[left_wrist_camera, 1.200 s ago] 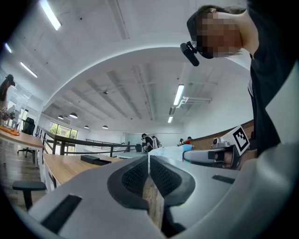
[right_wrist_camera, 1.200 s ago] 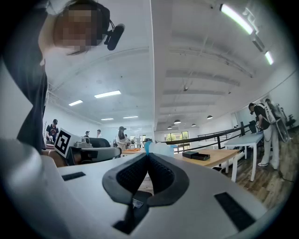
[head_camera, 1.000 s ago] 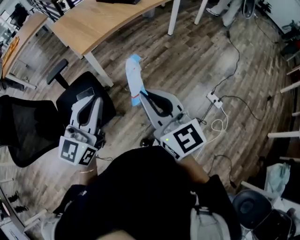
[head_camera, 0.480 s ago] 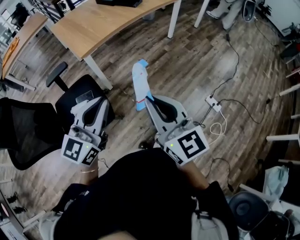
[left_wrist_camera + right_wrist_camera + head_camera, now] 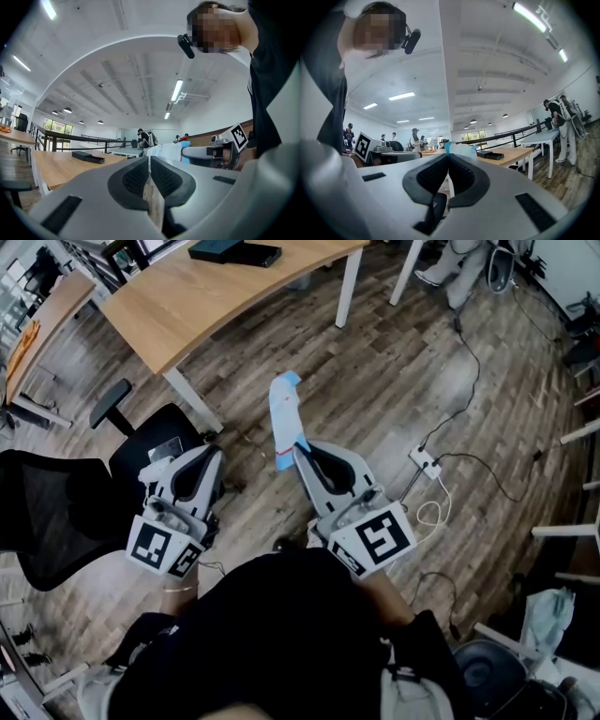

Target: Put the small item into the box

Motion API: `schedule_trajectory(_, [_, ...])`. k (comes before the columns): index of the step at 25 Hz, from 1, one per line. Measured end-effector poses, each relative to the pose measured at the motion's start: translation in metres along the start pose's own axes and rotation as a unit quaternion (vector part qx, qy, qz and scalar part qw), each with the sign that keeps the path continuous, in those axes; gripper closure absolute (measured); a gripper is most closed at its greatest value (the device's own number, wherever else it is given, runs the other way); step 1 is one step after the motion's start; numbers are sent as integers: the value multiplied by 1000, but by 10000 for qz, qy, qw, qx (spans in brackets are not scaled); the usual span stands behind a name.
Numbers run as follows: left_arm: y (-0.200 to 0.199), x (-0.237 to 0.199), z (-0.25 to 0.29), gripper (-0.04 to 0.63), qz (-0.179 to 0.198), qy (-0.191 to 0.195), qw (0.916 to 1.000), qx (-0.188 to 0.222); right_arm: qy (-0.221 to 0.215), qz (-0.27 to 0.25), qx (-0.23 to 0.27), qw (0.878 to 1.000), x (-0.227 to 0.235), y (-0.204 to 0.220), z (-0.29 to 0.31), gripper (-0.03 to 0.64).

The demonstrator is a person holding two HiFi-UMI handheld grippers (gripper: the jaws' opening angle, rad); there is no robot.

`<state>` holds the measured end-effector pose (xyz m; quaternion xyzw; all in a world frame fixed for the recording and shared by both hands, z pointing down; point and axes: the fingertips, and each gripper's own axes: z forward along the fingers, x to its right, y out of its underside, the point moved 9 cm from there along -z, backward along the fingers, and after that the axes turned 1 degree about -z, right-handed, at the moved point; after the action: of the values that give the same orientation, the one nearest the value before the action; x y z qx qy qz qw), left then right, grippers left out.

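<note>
The white-and-blue flat packet (image 5: 284, 413) is clamped at its lower end by the right gripper (image 5: 299, 448), whose jaws are shut on it; it is carried in the air above the wooden floor, its free end pointing to 12 o'clock. The left gripper (image 5: 214, 452) is held at 9 o'clock of it, jaws together with nothing between them. A black flat box (image 5: 234, 252), judged to be the goal, lies on the light wooden desk (image 5: 216, 296) at 12 o'clock, well apart from the packet.

The step in hand is judged to be the carry; the clamp should be kept firm, since only the packet's end is held and the rest may flop; the packet should be brought over the box before the jaws are parted; the idle gripper may be needed to open or steady the box.

Against the frames before, the packet is seen less tilted; more of the desk and box has come into sight; the grip is unchanged.
</note>
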<state>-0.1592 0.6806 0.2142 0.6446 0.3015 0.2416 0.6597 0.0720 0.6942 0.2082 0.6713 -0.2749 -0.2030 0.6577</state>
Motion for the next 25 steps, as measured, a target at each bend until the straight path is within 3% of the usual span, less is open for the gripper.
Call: schedule_trajectory(25, [-17, -3, 171, 571, 96, -285, 9993, -215, -450, 169, -66, 9988, 178, -17, 31, 594])
